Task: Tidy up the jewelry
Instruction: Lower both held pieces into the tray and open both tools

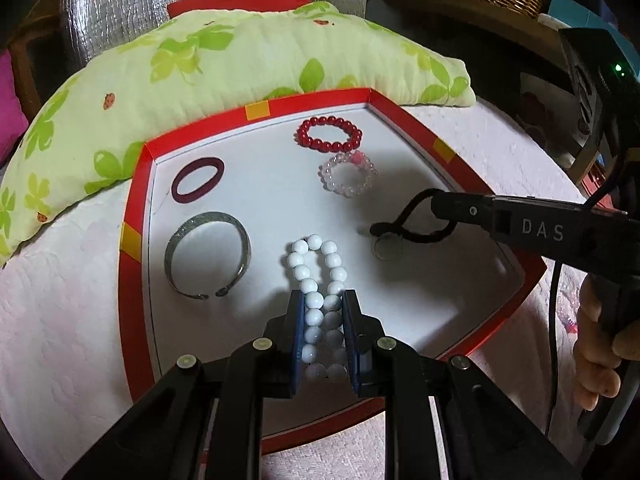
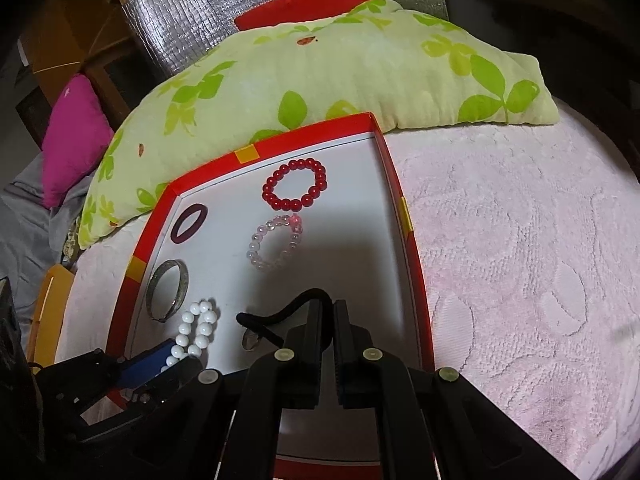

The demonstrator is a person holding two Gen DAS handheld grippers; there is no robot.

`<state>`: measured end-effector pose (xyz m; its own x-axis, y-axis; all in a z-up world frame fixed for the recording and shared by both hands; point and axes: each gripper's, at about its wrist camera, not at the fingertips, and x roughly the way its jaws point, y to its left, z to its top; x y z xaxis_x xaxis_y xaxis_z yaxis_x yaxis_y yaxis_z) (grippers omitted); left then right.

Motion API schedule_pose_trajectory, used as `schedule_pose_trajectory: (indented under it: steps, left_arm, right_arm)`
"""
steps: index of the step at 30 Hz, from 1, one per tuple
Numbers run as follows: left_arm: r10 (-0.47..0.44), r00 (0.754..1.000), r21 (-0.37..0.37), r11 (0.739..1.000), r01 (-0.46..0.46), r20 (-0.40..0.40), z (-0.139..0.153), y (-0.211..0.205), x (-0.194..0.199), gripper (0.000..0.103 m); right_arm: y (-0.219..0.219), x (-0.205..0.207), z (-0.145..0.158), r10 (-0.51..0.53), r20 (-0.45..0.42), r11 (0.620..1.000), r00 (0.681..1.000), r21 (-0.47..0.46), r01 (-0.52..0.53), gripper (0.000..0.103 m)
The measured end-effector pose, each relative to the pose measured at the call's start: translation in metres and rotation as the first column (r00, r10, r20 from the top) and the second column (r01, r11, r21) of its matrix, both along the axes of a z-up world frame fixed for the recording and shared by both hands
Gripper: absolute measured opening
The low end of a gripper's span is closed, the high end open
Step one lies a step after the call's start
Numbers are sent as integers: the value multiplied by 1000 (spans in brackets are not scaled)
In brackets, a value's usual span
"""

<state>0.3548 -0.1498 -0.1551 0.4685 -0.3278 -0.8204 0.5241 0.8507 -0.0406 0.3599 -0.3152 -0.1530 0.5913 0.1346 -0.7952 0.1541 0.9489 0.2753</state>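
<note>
The red-rimmed tray (image 1: 134,240) lies on a pink blanket (image 2: 520,260), whose stretch to the tray's right is open. Behind the far rim a green leaf-print pillow (image 1: 224,64) presses close and blocks that side.

Inside, the far right holds the red bead bracelet (image 1: 329,134) with the clear bead bracelet (image 1: 347,178) just beside it, possibly touching. A maroon band (image 1: 198,179) and a silver bangle (image 1: 208,255) fill the left. White floor lies bare between these two groups.

The left hand-held gripper (image 1: 325,300) pinches the white bead bracelet (image 1: 316,276) at the near middle. The right hand-held gripper (image 2: 327,308), gripping a black cord (image 1: 416,220), reaches in over the right rim.
</note>
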Motion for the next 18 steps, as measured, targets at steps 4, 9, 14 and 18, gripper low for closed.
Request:
schedule_pose_trajectory:
  steps: [4, 9, 14, 18]
  left_arm:
    - [-1, 1000, 6, 1000, 1, 2, 0, -1, 0, 19]
    - [3, 1000, 9, 1000, -3, 2, 0, -2, 0, 19]
    - [1, 1000, 11, 1000, -1, 3, 0, -2, 0, 19]
    - [-1, 1000, 14, 1000, 1, 3, -1, -2, 1, 19]
  right_arm:
    - [1, 0, -2, -2, -4, 1000, 1000, -3, 2, 6]
    - [1, 1, -4, -4, -10, 1000, 1000, -1, 4, 6]
    - [2, 2, -7, -2, -16, 1000, 1000, -6, 1, 6]
    - [0, 2, -7, -4, -19, 1000, 1000, -5, 4, 6]
